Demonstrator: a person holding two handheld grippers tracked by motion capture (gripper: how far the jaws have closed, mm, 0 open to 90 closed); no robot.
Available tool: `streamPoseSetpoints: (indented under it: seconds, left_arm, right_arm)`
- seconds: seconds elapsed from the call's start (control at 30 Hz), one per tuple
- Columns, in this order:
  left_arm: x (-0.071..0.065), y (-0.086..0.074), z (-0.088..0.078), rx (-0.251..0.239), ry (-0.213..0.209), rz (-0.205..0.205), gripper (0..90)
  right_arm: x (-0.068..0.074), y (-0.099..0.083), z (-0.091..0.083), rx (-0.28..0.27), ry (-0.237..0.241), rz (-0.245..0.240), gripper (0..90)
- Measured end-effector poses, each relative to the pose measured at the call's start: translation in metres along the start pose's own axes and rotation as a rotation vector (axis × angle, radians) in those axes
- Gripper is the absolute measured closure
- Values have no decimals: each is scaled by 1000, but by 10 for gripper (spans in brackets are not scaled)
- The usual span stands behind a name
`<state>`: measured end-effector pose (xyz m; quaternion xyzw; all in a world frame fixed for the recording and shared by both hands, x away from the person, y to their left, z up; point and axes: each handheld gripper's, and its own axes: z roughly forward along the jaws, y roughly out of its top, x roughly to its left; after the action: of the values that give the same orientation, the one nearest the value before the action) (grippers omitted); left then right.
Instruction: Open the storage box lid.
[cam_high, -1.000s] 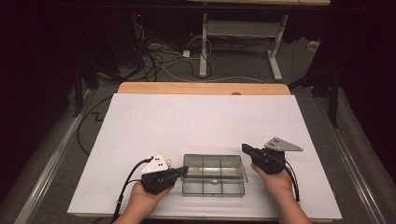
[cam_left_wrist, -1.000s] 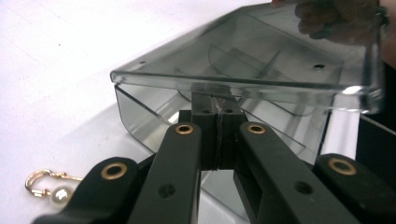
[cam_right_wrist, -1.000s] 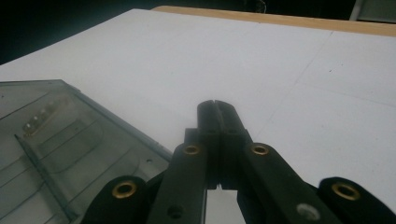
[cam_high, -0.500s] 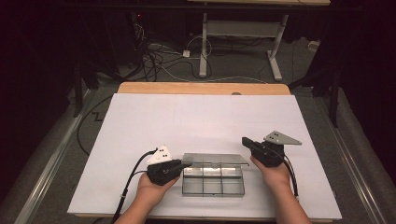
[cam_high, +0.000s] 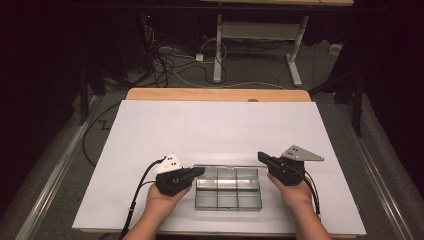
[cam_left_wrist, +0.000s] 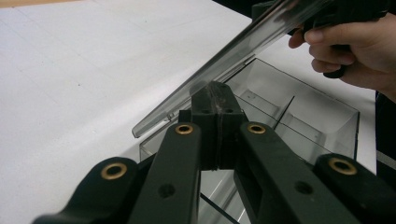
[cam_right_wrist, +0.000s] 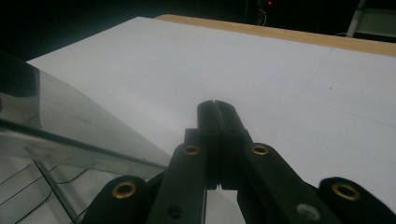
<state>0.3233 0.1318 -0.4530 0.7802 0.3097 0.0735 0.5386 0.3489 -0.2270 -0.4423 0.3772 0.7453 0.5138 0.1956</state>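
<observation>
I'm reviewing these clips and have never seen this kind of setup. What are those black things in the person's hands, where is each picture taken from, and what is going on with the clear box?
A person holds a handheld two-jaw tool in each hand: the left gripper and the right gripper. One camera looks down from above on the white table. The other two cameras ride on the grippers and look along their black jaws. On the near part of the table sits a clear plastic compartment box. Its hinged lid is raised at a slant. Both grippers have their jaws shut with nothing clamped. The left gripper's tips sit under the lid's edge, apparently propping it up; the right gripper is at the box's other end.
</observation>
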Motion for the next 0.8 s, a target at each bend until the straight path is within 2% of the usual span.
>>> streamPoseSetpoints:
  seconds: [0.33, 0.53, 0.8]
  left_arm:
    - [5, 1, 7, 16, 6, -6, 868]
    - [8, 3, 9, 9, 7, -15, 868]
    - [11, 8, 9, 17, 20, -6, 868]
  right_arm:
    - [5, 5, 2, -29, 7, -17, 900]
    - [3, 8, 4, -47, 2, -15, 900]
    - [2, 11, 3, -62, 7, -24, 900]
